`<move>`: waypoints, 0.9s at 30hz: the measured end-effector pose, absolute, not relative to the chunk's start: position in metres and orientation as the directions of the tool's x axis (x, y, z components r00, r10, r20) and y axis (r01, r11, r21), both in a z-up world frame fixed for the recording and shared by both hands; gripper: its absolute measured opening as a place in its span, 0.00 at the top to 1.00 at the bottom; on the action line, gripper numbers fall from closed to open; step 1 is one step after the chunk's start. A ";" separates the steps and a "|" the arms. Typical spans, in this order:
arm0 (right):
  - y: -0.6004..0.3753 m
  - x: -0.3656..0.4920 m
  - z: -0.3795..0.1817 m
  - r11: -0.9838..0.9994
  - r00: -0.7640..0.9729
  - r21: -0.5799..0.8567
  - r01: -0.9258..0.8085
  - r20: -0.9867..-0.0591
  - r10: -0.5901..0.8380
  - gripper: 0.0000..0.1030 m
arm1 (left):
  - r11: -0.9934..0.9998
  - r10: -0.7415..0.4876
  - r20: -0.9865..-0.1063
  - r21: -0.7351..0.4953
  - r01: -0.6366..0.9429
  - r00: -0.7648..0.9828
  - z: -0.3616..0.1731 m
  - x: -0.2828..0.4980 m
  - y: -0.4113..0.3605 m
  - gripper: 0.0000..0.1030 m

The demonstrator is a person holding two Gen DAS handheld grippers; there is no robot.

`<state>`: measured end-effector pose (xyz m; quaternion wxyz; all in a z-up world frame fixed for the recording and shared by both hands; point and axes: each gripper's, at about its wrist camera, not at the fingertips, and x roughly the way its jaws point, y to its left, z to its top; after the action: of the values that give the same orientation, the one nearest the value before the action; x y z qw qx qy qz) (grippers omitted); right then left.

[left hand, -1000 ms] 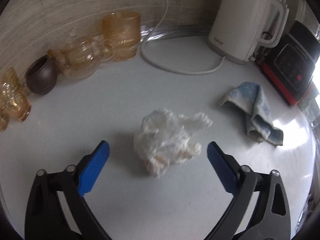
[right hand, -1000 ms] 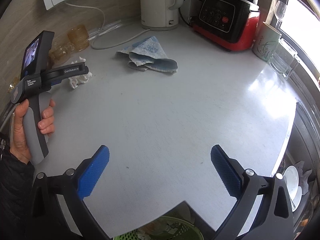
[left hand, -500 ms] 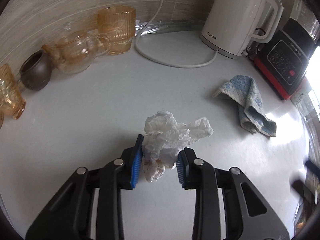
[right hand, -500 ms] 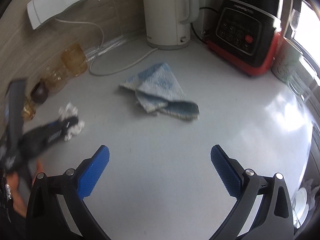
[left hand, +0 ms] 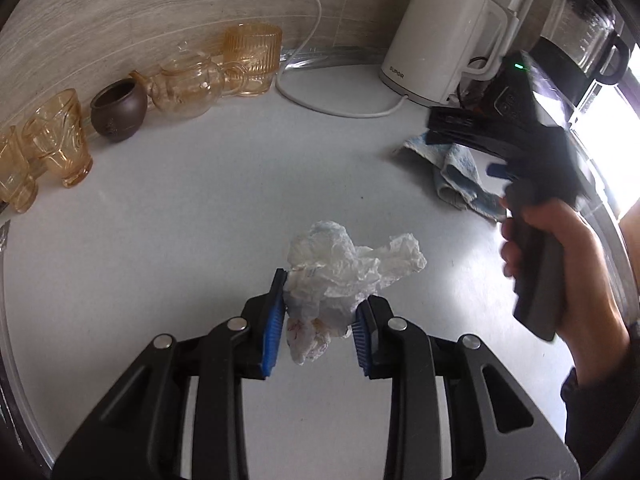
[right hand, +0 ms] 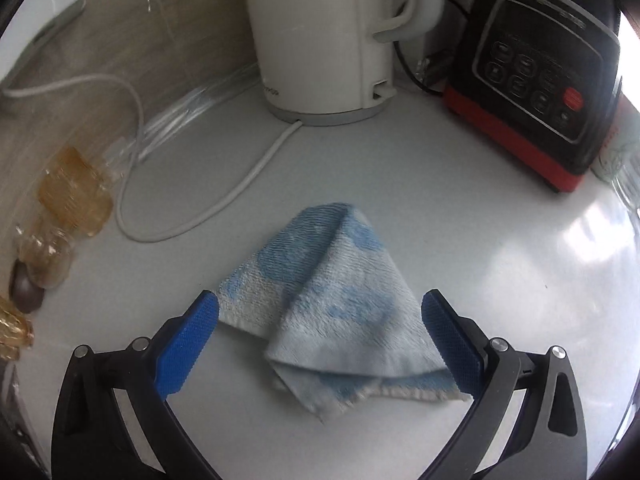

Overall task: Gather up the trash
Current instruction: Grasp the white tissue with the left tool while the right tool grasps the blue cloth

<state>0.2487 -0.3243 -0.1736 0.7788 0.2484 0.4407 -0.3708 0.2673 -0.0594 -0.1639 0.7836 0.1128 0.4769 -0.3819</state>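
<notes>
My left gripper [left hand: 320, 312] is shut on a crumpled white tissue [left hand: 344, 272] with small reddish stains, held a little above the white counter [left hand: 200, 208]. In the right wrist view a folded blue and white cloth [right hand: 336, 312] lies on the counter, and my right gripper [right hand: 320, 332] stands open with a blue pad on either side of it. From the left wrist view that right gripper's body [left hand: 516, 148] shows blurred above the cloth [left hand: 460, 172], gripped by a hand [left hand: 568, 264].
A white kettle [left hand: 436, 40] with its cord [left hand: 340, 108] and a black and red blender base [right hand: 536, 92] stand at the back. Amber glass cups [left hand: 52, 136], a glass teapot [left hand: 188, 84] and a small brown pot [left hand: 118, 110] line the back left wall.
The left gripper shut on the tissue and lifted it off the counter. The right gripper travelled across the counter to the cloth and now straddles it, still open.
</notes>
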 end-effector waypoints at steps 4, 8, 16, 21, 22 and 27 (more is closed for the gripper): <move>-0.321 0.257 -0.181 0.630 0.332 0.042 0.775 -0.876 -0.350 0.07 | 0.680 -0.487 -0.840 -0.192 0.708 0.240 -0.169 0.270 -0.061 0.71; -0.320 0.257 -0.187 0.645 0.329 0.046 0.763 -0.887 -0.325 0.21 | 0.660 -0.499 -0.840 -0.212 0.721 0.211 -0.174 0.283 -0.074 0.71; -0.313 0.249 -0.184 0.710 0.336 0.015 0.704 -0.887 -0.315 0.74 | 0.635 -0.500 -0.832 -0.162 0.755 0.242 -0.166 0.289 -0.091 0.71; -0.310 0.238 -0.175 0.716 0.359 0.045 0.697 -0.886 -0.294 0.82 | 0.636 -0.503 -0.830 -0.168 0.753 0.239 -0.164 0.283 -0.087 0.71; -0.307 0.235 -0.170 0.718 0.369 0.048 0.694 -0.880 -0.298 0.83 | 0.634 -0.504 -0.829 -0.166 0.756 0.241 -0.162 0.281 -0.086 0.71; -0.289 0.221 -0.132 0.747 0.433 0.057 0.663 -0.843 -0.320 0.83 | 0.634 -0.517 -0.813 -0.155 0.757 0.266 -0.148 0.271 -0.075 0.71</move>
<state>0.2211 -0.2891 -0.1323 0.8239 0.1941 0.4412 -0.2982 0.2707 -0.0748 -0.1483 0.7844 0.1336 0.4492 -0.4062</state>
